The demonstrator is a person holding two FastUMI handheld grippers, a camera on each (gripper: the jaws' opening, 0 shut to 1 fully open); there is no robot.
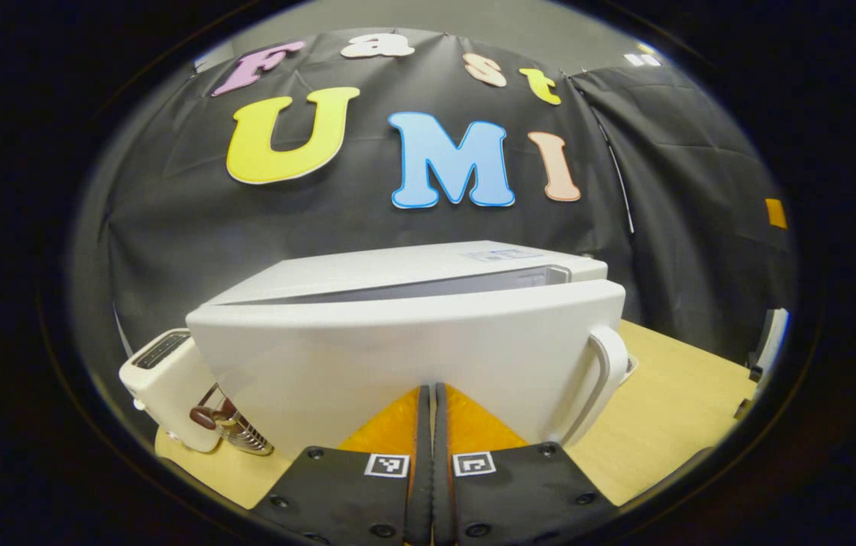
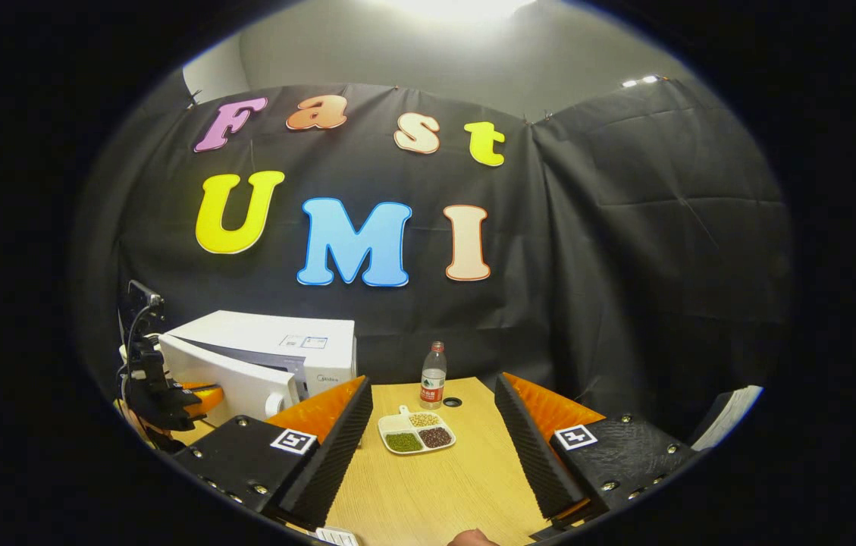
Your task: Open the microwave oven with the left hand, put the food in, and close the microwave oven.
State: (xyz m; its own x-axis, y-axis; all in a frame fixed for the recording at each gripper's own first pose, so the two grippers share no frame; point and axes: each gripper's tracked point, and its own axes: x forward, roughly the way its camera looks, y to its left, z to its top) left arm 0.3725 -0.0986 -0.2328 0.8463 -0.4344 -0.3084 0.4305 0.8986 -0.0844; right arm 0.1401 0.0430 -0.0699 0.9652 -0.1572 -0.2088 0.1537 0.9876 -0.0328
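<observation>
The white microwave (image 1: pixel 397 341) stands close in front of my left gripper (image 1: pixel 433 393), its door (image 1: pixel 367 356) slightly ajar with a gap along the top edge. The curved handle (image 1: pixel 603 379) is at the door's right end. My left gripper is shut with nothing between its fingers, its tips at the door's face. In the right gripper view the microwave (image 2: pixel 276 345) is at the left with the door (image 2: pixel 227 383) swung partly out and the left gripper (image 2: pixel 196 396) against it. A white three-part food tray (image 2: pixel 416 434) lies on the table beyond my open right gripper (image 2: pixel 435 447).
A white toaster (image 1: pixel 166 375) sits left of the microwave, with a small metal item (image 1: pixel 234 432) beside it. A plastic bottle (image 2: pixel 433 377) stands behind the tray near a round hole (image 2: pixel 453 402) in the wooden table (image 2: pixel 465 485). Black cloth walls the booth.
</observation>
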